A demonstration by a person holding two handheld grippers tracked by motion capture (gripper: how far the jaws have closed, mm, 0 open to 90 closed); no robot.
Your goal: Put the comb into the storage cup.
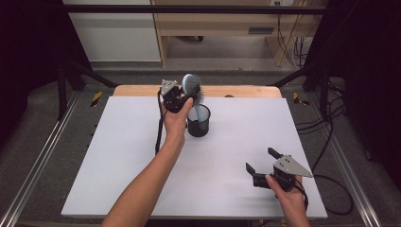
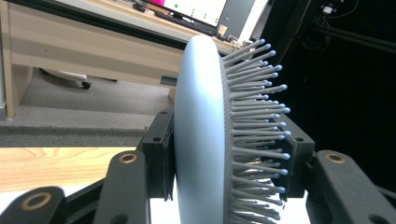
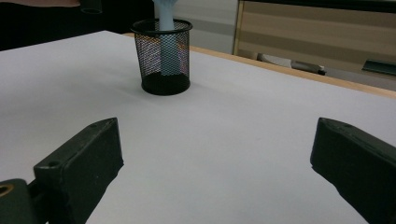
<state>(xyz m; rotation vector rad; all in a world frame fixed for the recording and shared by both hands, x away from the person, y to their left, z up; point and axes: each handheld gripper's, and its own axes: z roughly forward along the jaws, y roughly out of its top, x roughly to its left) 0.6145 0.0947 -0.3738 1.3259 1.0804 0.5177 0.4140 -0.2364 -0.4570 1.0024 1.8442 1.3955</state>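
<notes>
A pale blue hairbrush [image 1: 191,86] stands upright with its handle down inside a black mesh cup [image 1: 198,124] near the middle back of the white table. My left gripper [image 1: 185,97] is shut on the brush's head: in the left gripper view the pads press on the smooth back [image 2: 198,135] and on the bristle side. In the right gripper view the cup [image 3: 162,56] stands far ahead with the brush handle [image 3: 167,46] inside it. My right gripper [image 1: 261,160] rests low at the table's front right, jaws wide open with nothing between them [image 3: 215,168].
The white table top [image 1: 142,156] stretches out on all sides of the cup. A wooden strip [image 1: 246,91] runs along its far edge. Black frame bars and cables stand to the right, and a wooden desk lies beyond the table.
</notes>
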